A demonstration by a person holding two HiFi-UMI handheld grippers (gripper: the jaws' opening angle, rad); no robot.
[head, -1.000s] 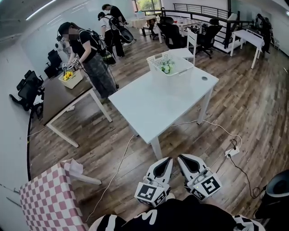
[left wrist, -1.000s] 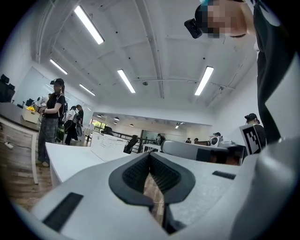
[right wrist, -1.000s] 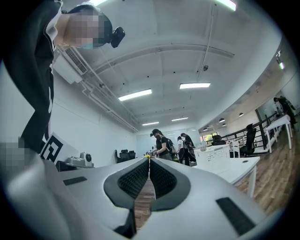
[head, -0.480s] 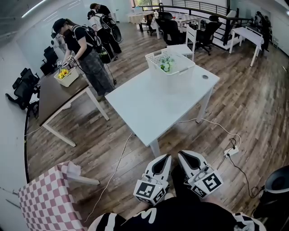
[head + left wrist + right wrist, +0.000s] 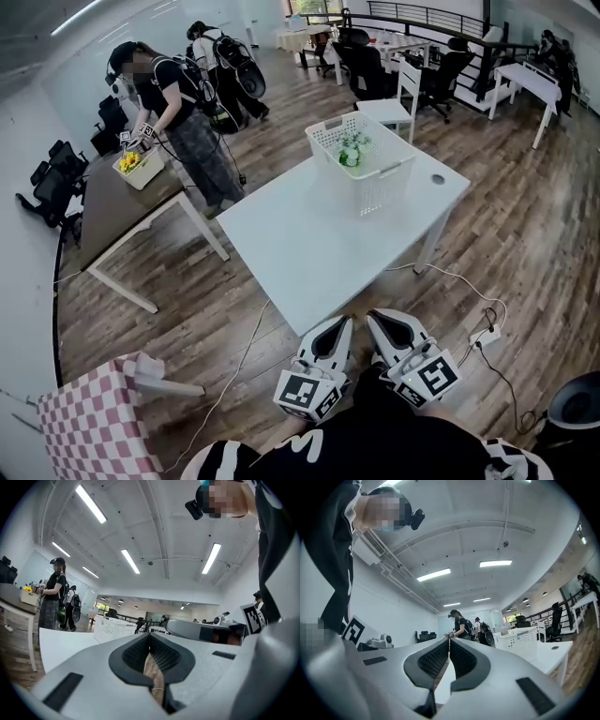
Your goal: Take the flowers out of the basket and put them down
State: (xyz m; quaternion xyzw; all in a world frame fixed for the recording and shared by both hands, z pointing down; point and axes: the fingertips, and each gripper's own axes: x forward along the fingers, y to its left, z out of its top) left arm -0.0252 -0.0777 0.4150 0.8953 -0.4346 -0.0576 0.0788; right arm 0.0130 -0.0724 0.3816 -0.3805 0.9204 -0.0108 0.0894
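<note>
A white slotted basket (image 5: 367,161) stands on the far side of the white table (image 5: 309,234), with pale green and white flowers (image 5: 351,150) inside it. Both grippers are held side by side close to my body, short of the table's near corner. My left gripper (image 5: 340,324) is shut with nothing in it, and its jaws meet in the left gripper view (image 5: 150,635). My right gripper (image 5: 376,319) is also shut and empty (image 5: 449,640). The basket (image 5: 112,627) shows far off beyond the left jaws and to the right of the right jaws (image 5: 520,636).
At a brown table (image 5: 112,211) on the left, a person (image 5: 178,112) works over a basket of yellow flowers (image 5: 139,165). A checked table (image 5: 89,422) is at lower left. A cable and power strip (image 5: 487,335) lie on the wooden floor at right. Chairs and desks fill the back.
The white table and its basket have come nearer and lower in the head view. Both grippers stay shut and side by side in front of my body.
</note>
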